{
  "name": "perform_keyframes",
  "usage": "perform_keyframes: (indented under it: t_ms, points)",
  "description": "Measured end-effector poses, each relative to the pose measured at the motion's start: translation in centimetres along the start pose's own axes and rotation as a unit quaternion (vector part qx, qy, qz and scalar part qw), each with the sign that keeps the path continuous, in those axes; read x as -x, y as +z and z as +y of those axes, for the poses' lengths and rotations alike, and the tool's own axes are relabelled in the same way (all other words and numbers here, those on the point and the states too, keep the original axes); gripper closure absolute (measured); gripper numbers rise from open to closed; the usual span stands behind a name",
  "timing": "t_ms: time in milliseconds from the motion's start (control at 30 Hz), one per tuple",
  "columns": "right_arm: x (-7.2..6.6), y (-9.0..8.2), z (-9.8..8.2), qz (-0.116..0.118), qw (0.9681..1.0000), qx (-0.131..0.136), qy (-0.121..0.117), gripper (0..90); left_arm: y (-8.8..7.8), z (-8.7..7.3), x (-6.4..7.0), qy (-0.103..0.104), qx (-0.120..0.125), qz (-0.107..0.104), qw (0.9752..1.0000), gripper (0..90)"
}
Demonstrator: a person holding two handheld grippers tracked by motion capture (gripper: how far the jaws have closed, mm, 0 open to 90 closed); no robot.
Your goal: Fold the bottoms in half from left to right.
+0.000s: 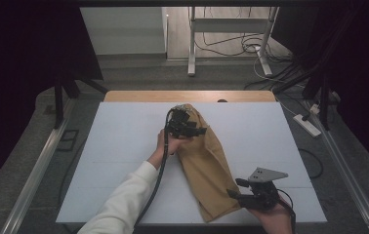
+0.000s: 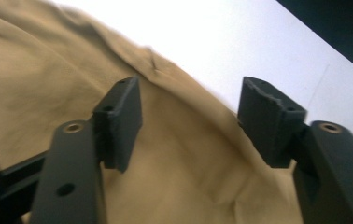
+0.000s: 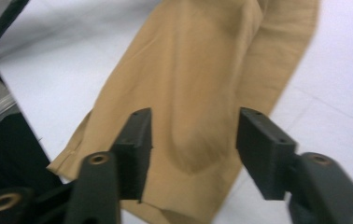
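Right now the flat white matte tabletop (image 1: 124, 146) spreads under everything, and on it lies the long tan woven cloth, a folded garment (image 1: 204, 165), running from about twelve o'clock at the table's middle down toward five o'clock at the near edge. Its weave looks soft and limp, with shallow creases and a stitched hem at the near end. My left gripper (image 1: 185, 127) sits over the cloth's far end, jaws spread apart with fabric beneath them and nothing pinched; in the left gripper view my left gripper (image 2: 188, 116) frames a rumpled ridge. My right gripper (image 1: 251, 192) hovers at the near end, around five o'clock, likewise released, and in the right gripper view my right gripper (image 3: 193, 140) straddles a soft fold. I judge the risk to be this: such slack cloth may slide on the smooth board, or one jaw may catch a single layer, so the fold would come apart unevenly.
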State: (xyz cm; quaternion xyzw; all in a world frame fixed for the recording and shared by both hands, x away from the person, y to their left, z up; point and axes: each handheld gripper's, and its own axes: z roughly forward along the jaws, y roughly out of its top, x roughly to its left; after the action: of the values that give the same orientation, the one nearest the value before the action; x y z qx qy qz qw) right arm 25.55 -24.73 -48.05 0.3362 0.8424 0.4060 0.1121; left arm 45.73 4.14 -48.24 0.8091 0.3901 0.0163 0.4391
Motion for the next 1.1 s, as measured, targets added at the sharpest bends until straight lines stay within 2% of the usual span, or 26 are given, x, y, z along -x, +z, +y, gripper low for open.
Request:
perform_keyframes:
  t_ms: [200, 400, 467, 700, 800, 1100]
  points:
    - [0.3, -0.1, 0.1, -0.021, 0.9998, 0.003, 0.001, 38.1, -1.4, -0.4, 0.3, 0.020, -0.005, 0.016, 0.9997, 32.4]
    - [0.6, 0.2, 0.7, -0.026, 0.9996, 0.000, -0.005, 37.6, -3.3, -1.2, 1.0, 0.045, -0.010, 0.022, 0.9987, 32.6]
    - [0.7, 0.3, 0.9, -0.026, 0.9996, -0.001, -0.007, 37.5, -3.8, -1.6, 1.1, 0.046, -0.009, 0.021, 0.9987, 32.6]
    - [1.2, 1.2, 1.3, -0.005, 0.9999, -0.012, -0.004, 37.5, -4.9, -3.4, 1.6, 0.055, -0.019, 0.023, 0.9980, 32.4]
    - [1.4, 1.7, 1.4, 0.005, 0.9998, -0.019, -0.007, 37.5, -5.3, -4.1, 1.8, 0.061, -0.022, 0.031, 0.9974, 32.3]
    - [1.3, 3.4, 1.8, 0.026, 0.9991, -0.032, -0.014, 37.4, -6.2, -6.6, 1.2, 0.053, -0.035, 0.036, 0.9974, 30.1]
